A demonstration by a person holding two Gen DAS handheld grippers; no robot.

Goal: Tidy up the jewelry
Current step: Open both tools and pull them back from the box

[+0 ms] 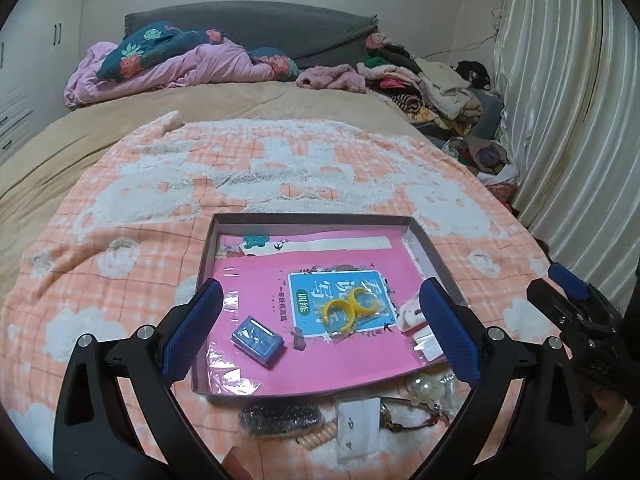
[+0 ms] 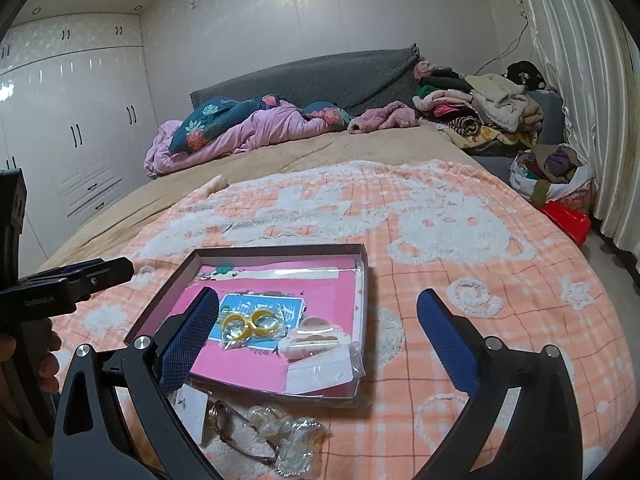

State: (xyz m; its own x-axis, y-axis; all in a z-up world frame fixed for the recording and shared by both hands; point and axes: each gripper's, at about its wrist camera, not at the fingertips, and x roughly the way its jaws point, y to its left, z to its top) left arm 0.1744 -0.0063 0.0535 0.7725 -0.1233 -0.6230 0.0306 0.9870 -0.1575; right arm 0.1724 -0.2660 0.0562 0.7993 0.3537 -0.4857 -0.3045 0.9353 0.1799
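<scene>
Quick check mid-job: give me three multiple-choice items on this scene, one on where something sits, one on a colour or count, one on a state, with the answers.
1. Where is the small blue packet?
A. Inside the shallow box
B. On the blanket in front of the box
C. Between the left hand-held gripper's pads

2. What colour are the two rings in the clear bag?
A. Red
B. Yellow
C. Green

3. How does the left hand-held gripper stand?
A. Shut on the blue packet
B. Shut on the rings
C. Open, holding nothing

Answers:
1. A, the packet lies on the pink book cover inside the box walls.
2. B, both rings show yellow in both wrist views.
3. C, its blue pads stand wide apart with nothing pressed between them.
</scene>
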